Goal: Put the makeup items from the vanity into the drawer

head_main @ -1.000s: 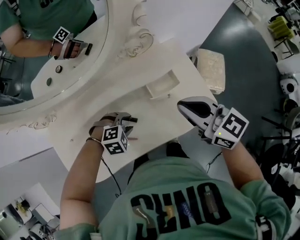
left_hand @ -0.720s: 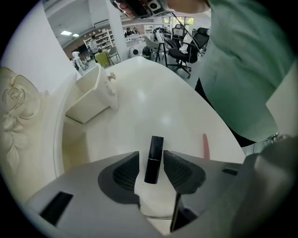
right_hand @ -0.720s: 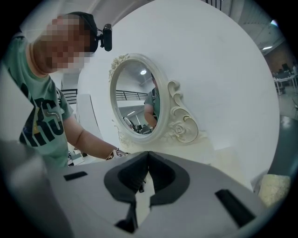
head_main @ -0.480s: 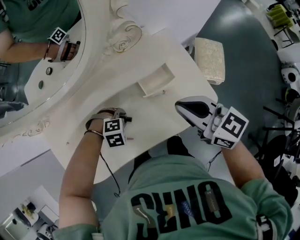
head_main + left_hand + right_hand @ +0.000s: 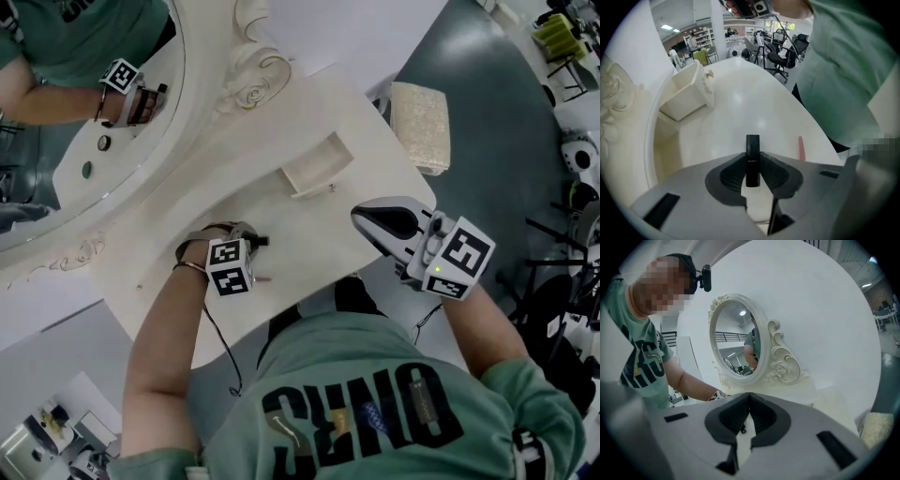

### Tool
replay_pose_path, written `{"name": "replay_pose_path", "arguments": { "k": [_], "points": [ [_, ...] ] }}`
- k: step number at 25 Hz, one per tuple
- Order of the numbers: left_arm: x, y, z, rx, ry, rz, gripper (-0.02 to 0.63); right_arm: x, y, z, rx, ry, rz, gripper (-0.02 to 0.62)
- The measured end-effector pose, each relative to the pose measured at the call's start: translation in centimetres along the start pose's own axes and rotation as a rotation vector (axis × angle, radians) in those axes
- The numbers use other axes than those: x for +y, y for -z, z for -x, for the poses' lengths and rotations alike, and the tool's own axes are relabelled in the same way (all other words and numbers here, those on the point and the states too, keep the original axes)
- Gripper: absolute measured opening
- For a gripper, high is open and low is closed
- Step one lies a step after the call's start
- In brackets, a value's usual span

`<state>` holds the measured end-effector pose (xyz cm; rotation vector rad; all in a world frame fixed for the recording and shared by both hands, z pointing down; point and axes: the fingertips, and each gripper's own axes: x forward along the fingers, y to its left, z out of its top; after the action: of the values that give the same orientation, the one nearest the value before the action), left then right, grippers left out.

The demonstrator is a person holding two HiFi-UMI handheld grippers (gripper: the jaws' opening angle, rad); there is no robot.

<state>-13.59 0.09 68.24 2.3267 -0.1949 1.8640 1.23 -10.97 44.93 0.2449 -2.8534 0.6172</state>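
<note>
The left gripper [image 5: 251, 240] points steeply down at the white vanity top [image 5: 187, 244]. Its jaws have just been closing and now clamp a short black tube [image 5: 752, 143]. In the left gripper view the tube stands upright between the two dark pads [image 5: 732, 174], with its upper end sticking out past them. On the vanity top just beside the tube, at about 2 o'clock from it in that view, lies a thin pink stick [image 5: 801, 148]; in the head view it shows at about 3 o'clock from the marker cube on the left gripper. The small white drawer [image 5: 317, 166] stands pulled open on the vanity, at about 1 o'clock from the left gripper in the head view and well apart from it. In the left gripper view it lies at about 11 o'clock from the tube, with a small knob [image 5: 709, 73] on its front. The right gripper [image 5: 367, 216] hangs at the vanity's near edge, at about 3 o'clock from the left one. Its jaws are together with nothing between them, and it looks toward the oval mirror [image 5: 736, 341] in its carved white frame. A cushioned stool [image 5: 419, 112] stands on the floor past the vanity's right end.
</note>
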Motion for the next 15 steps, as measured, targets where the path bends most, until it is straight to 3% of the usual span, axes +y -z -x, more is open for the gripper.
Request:
{"name": "replay_pose_path", "arguments": {
  "k": [3,6,10,15],
  "points": [
    [0.2,-1.0,2.9,-0.097,-0.072,0.074,0.097,1.0,-0.9,-0.3,0.004,-0.006,0.018,0.011],
    [1.3,-1.9,8.0,-0.229,-0.194,0.186,0.097,1.9,-2.8,-1.1,-0.005,-0.027,0.058,0.011],
    [1.1,-2.3,17.0,-0.45,-0.37,0.367,0.097,4.3,-6.3,-3.1,-0.016,-0.083,0.126,0.011],
    [-2.0,0.3,29.0,-0.742,-0.594,0.576,0.097,9.4,-10.8,-6.8,-0.036,-0.172,0.216,0.011]
  ]
}}
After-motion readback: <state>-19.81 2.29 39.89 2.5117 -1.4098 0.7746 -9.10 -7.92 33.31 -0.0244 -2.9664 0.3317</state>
